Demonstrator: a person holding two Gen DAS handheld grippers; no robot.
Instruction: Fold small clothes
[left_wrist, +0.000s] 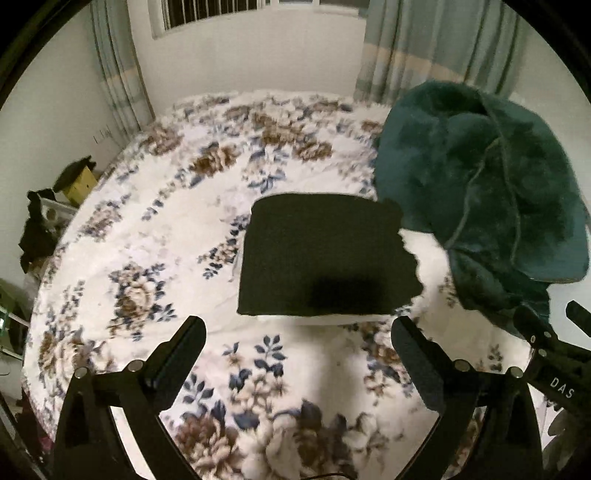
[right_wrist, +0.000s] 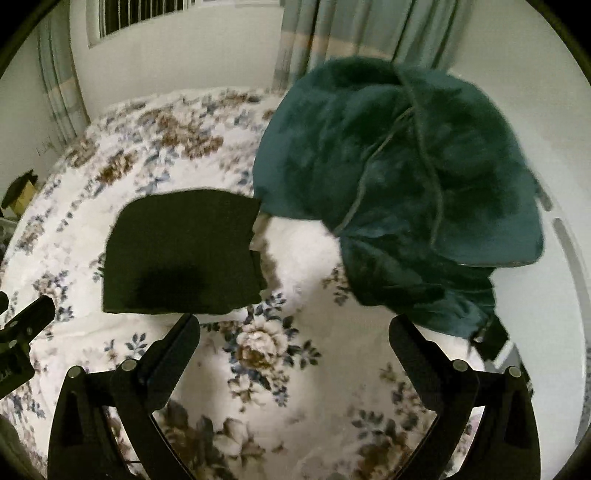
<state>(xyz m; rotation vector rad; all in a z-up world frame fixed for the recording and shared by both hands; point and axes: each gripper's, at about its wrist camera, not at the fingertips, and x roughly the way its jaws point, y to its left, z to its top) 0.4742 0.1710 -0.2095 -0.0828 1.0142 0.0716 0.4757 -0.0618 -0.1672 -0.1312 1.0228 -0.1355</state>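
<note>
A black garment (left_wrist: 325, 258) lies folded into a flat rectangle on the floral bedspread (left_wrist: 155, 236); it also shows in the right wrist view (right_wrist: 181, 251). My left gripper (left_wrist: 299, 332) is open and empty, just in front of the garment's near edge. My right gripper (right_wrist: 295, 328) is open and empty, to the right of the black garment (right_wrist: 181, 251) and in front of a rumpled dark teal fleece garment (right_wrist: 399, 184). The teal garment (left_wrist: 480, 195) lies to the right of the black one, touching its far right corner. The right gripper's tip (left_wrist: 554, 347) shows at the left view's right edge.
The bedspread (right_wrist: 277, 362) covers the whole bed. Behind it are a white wall (left_wrist: 251, 62), a barred window (left_wrist: 207, 14) and pale green curtains (left_wrist: 436, 44). Boxes and dark clutter (left_wrist: 55, 206) stand off the bed's left side.
</note>
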